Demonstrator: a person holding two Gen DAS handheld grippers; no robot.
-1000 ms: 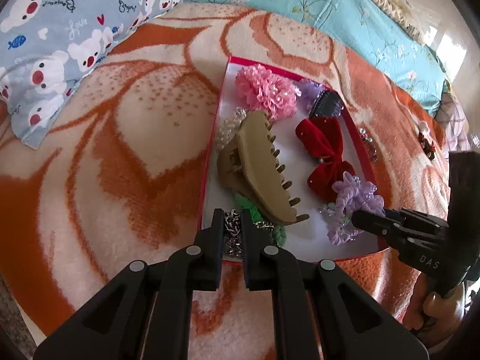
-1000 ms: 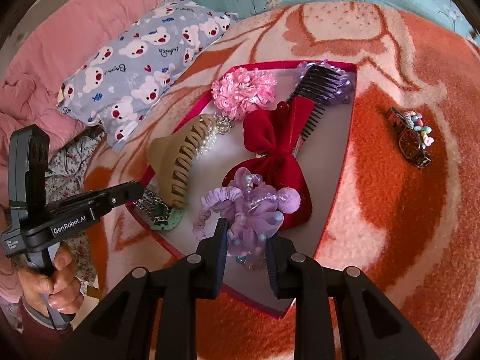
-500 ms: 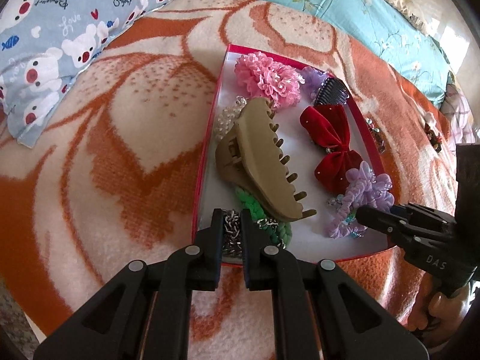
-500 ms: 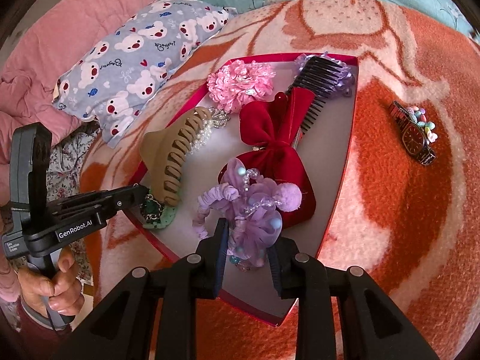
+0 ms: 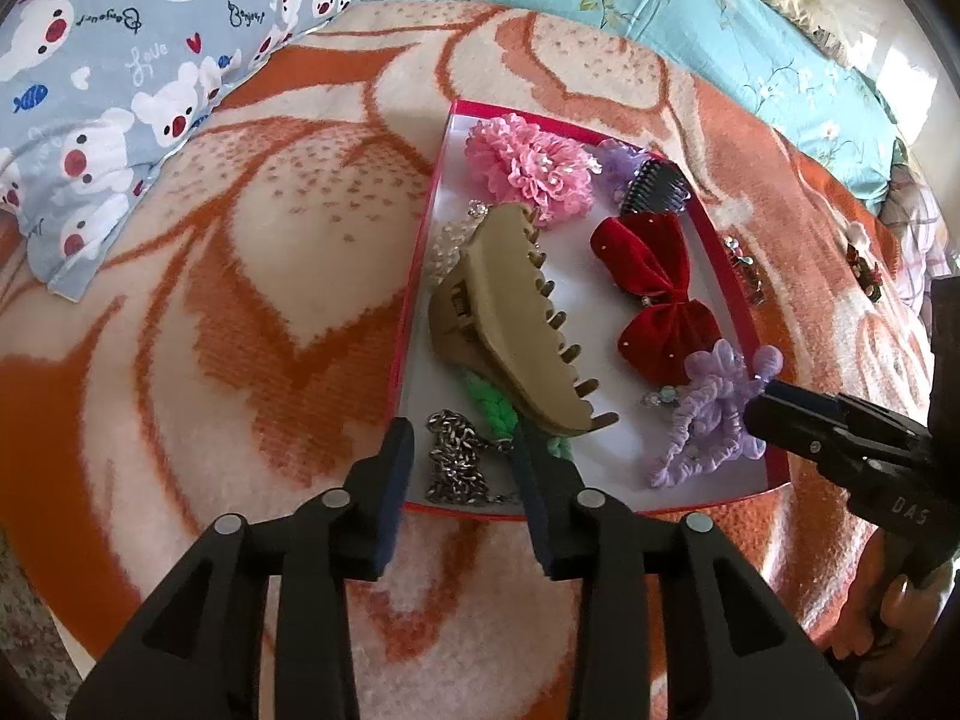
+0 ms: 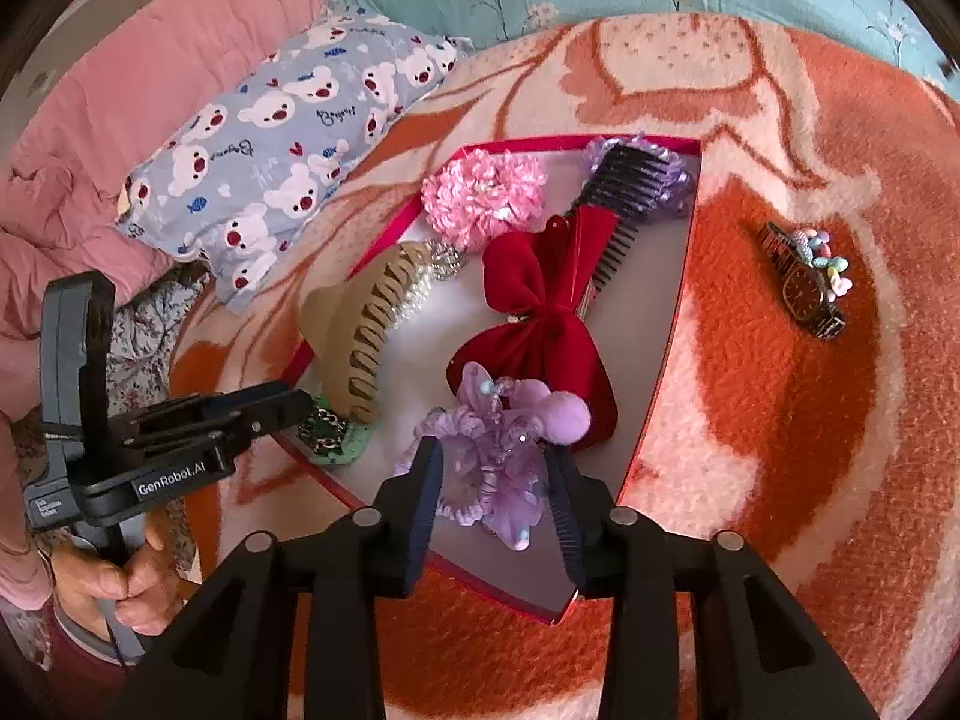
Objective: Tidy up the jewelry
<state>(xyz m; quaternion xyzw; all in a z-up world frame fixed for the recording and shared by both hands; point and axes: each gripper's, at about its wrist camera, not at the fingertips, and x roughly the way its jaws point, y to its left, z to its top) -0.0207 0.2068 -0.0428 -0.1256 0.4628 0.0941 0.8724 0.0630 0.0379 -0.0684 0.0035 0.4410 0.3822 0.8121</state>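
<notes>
1. Lying on an orange-and-cream blanket (image 5: 252,276) is a shallow red-rimmed box (image 5: 414,324) with a white floor; it holds the hair pieces and chain, all inside its rim.
2. Left gripper (image 5: 462,450): its jaws stand wide apart over the near corner of the box, with a silver chain (image 5: 459,468) lying on the floor between them; neither finger is seen gripping it; a green braided band (image 5: 492,414) lies just beside the chain, partly under a tan claw clip (image 5: 510,324).
3. Right gripper (image 6: 492,480): its jaws are also spread wide, one finger on each side of a lilac scrunchie (image 6: 504,450) with beads and a pom-pom; whether the pads touch the fabric I cannot tell; the scrunchie rests on the box floor near its near edge.
4. Behind the scrunchie sits a red velvet bow (image 6: 540,324), touching it; a black comb (image 6: 630,192) lies past the bow toward the far corner, over a pale purple frill; a pink flower piece (image 6: 480,198) sits at the far left of the box, with a string of pearly beads (image 6: 420,294) between it and the claw clip.
5. Outside the box, on the blanket to its right, lies a wristwatch (image 6: 804,288) with a small pastel bead charm (image 6: 825,258) against it; well apart from the box rim.
6. A bear-print pillow (image 6: 282,168) lies beyond the box to the left; a pink quilt (image 6: 120,114) is bunched behind it.
</notes>
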